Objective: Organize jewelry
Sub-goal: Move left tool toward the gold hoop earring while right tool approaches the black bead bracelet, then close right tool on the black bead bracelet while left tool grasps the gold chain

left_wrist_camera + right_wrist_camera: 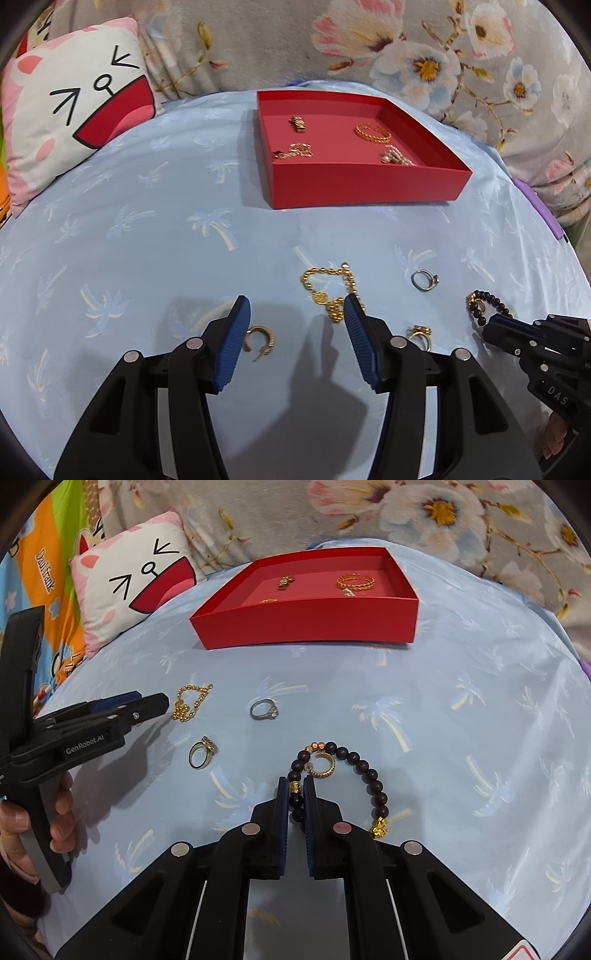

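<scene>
My right gripper (295, 788) is shut on the dark bead bracelet (369, 771), pinching it by its near-left beads on the blue cloth. A gold hoop earring (323, 766) lies inside the bracelet's loop. My left gripper (297, 315) stands open just above the cloth with nothing between its fingers. A second gold hoop earring (258, 341) lies beside its left finger and a gold bead chain (328, 288) by its right fingertip. A silver ring (424, 280) and a gold ring (421, 334) lie between the two grippers. The red box (362, 181) stands beyond.
The box holds a gold bangle (373, 133), a pearl piece (397, 157) and two smaller gold pieces. A cat-face pillow (74, 107) lies at the far left and a floral blanket (461, 55) runs behind. A hand (59, 812) holds the left gripper's handle.
</scene>
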`<state>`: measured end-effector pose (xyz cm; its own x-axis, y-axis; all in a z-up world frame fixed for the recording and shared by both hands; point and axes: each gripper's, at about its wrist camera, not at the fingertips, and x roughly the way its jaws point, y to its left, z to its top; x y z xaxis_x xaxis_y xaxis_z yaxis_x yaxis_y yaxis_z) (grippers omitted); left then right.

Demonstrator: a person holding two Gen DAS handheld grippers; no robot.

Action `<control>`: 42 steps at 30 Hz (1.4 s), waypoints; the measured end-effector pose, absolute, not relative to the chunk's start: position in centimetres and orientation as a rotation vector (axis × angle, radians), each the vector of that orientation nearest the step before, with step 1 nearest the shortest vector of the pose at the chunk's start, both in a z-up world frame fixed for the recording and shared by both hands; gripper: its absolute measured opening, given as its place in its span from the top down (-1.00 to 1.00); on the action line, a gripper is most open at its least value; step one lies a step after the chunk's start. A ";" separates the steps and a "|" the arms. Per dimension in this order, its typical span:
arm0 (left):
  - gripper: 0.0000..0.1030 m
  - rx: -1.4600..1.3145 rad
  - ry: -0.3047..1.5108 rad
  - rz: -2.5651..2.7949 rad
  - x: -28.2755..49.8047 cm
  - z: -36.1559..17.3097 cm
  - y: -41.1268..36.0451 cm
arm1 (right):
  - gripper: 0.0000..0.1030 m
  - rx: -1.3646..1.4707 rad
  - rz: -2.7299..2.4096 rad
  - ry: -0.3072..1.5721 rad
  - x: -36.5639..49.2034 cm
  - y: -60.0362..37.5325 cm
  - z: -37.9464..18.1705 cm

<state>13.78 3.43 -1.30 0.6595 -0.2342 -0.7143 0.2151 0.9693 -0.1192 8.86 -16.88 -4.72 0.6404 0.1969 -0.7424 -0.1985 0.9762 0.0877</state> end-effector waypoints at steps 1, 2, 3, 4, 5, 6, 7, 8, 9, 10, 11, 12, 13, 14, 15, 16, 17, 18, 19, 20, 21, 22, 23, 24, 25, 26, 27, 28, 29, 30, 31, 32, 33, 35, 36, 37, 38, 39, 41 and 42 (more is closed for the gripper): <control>0.02 -0.010 0.818 -0.261 13.9 -1.4 2.9 | 0.87 0.001 0.224 0.847 8.8 -17.0 -4.7; 0.02 0.002 0.819 -0.262 14.0 -1.4 2.6 | 0.87 0.004 0.220 0.848 8.8 -17.1 -4.8; 0.02 0.011 0.819 -0.265 14.2 -1.4 2.2 | 0.87 0.009 0.217 0.850 8.8 -17.2 -4.9; 0.02 0.017 0.820 -0.263 14.3 -1.4 1.9 | 0.87 0.013 0.215 0.852 8.8 -17.3 -4.9; 0.04 0.022 0.825 -0.259 14.5 -1.5 1.7 | 0.86 0.015 0.214 0.855 8.8 -17.3 -5.0; 0.09 0.018 0.835 -0.260 14.7 -1.6 1.6 | 0.86 0.018 0.213 0.856 8.8 -17.4 -5.0; 0.13 0.013 0.848 -0.258 14.9 -1.8 1.6 | 0.86 0.021 0.213 0.858 8.9 -17.5 -5.0; 0.21 0.007 0.854 -0.253 15.0 -1.9 1.7 | 0.86 0.022 0.213 0.860 8.9 -17.5 -5.0; 0.26 -0.003 0.852 -0.248 15.0 -1.8 1.9 | 0.86 0.024 0.213 0.861 8.9 -17.5 -5.1; 0.29 -0.005 0.854 -0.244 15.1 -1.8 1.9 | 0.86 0.025 0.214 0.863 8.9 -17.6 -5.1; 0.35 0.001 0.853 -0.233 15.1 -1.9 1.9 | 0.86 0.024 0.214 0.863 8.9 -17.6 -5.2; 0.37 0.013 0.854 -0.221 15.1 -1.9 1.7 | 0.86 0.022 0.213 0.862 8.9 -17.5 -5.2; 0.38 0.029 0.853 -0.210 15.0 -1.9 1.5 | 0.86 0.023 0.213 0.861 8.9 -17.6 -5.2; 0.39 0.042 0.852 -0.201 15.0 -1.9 1.4 | 0.86 0.025 0.214 0.861 8.9 -17.6 -5.2; 0.39 0.047 0.851 -0.200 15.0 -1.9 1.3 | 0.86 0.025 0.215 0.862 8.9 -17.6 -5.1; 0.40 0.053 0.852 -0.197 14.9 -1.9 1.4 | 0.86 0.029 0.216 0.863 8.9 -17.6 -5.1; 0.43 0.057 0.852 -0.193 14.8 -1.9 1.5 | 0.86 0.032 0.217 0.863 8.9 -17.6 -5.1; 0.44 0.054 0.852 -0.189 14.7 -1.9 1.7 | 0.86 0.033 0.218 0.863 8.9 -17.7 -5.1; 0.44 0.046 0.852 -0.189 14.7 -1.9 1.9 | 0.86 0.033 0.218 0.862 8.9 -17.6 -5.1; 0.44 0.032 0.851 -0.196 14.6 -1.8 2.2 | 0.86 0.032 0.218 0.862 8.9 -17.6 -5.1; 0.44 0.025 0.852 -0.199 14.7 -1.8 2.3 | 0.86 0.032 0.218 0.862 8.9 -17.6 -5.1; 0.44 0.024 0.852 -0.199 14.7 -1.8 2.4 | 0.86 0.032 0.218 0.862 8.9 -17.6 -5.1; 0.44 0.024 0.850 -0.202 14.7 -1.8 2.3 | 0.86 0.032 0.219 0.862 9.0 -17.7 -5.1; 0.42 0.020 0.847 -0.213 14.7 -1.7 2.2 | 0.86 0.033 0.219 0.862 9.0 -17.7 -5.1; 0.40 0.014 0.845 -0.224 14.6 -1.6 2.0 | 0.86 0.034 0.219 0.863 8.9 -17.7 -5.1; 0.29 0.008 0.842 -0.237 14.6 -1.5 1.8 | 0.86 0.036 0.220 0.863 9.0 -17.7 -5.1; 0.23 0.005 0.837 -0.244 14.7 -1.4 1.6 | 0.86 0.037 0.221 0.863 9.0 -17.7 -5.1; 0.23 0.009 0.835 -0.244 14.7 -1.4 1.4 | 0.86 0.036 0.221 0.863 9.0 -17.8 -5.1; 0.23 0.019 0.836 -0.242 14.9 -1.5 1.1 | 0.86 0.036 0.220 0.862 9.0 -17.7 -5.1; 0.25 0.029 0.843 -0.233 15.1 -1.7 0.9 | 0.86 0.035 0.220 0.862 9.0 -17.7 -5.1; 0.25 0.030 0.856 -0.232 15.3 -1.8 0.8 | 0.86 0.034 0.221 0.862 9.0 -17.8 -5.1; 0.30 0.029 0.852 -0.233 15.4 -1.8 0.9 | 0.86 0.035 0.221 0.862 9.0 -17.8 -5.1; 0.37 0.031 0.854 -0.234 15.5 -1.8 0.8 | 0.86 0.035 0.221 0.861 9.0 -17.8 -5.1; 0.62 0.041 0.853 -0.237 15.4 -1.9 0.7 | 0.86 0.035 0.221 0.861 9.0 -17.8 -5.1; 0.81 0.045 0.853 -0.244 15.3 -1.9 0.7 | 0.86 0.034 0.221 0.861 9.0 -17.7 -5.1; 0.86 0.049 0.854 -0.250 15.3 -1.9 0.7 | 0.86 0.033 0.221 0.861 9.0 -17.7 -5.1; 0.89 0.047 0.855 -0.261 15.2 -2.0 0.7 | 0.86 0.033 0.221 0.860 9.0 -17.7 -5.2; 0.90 0.044 0.855 -0.270 15.1 -2.0 0.7 | 0.86 0.033 0.221 0.860 9.0 -17.8 -5.1; 0.91 0.035 0.855 -0.284 15.0 -1.9 0.9 | 0.86 0.035 0.222 0.861 9.0 -17.8 -5.1; 0.93 0.024 0.854 -0.289 14.9 -1.9 1.1 | 0.86 0.036 0.222 0.861 9.0 -17.7 -5.1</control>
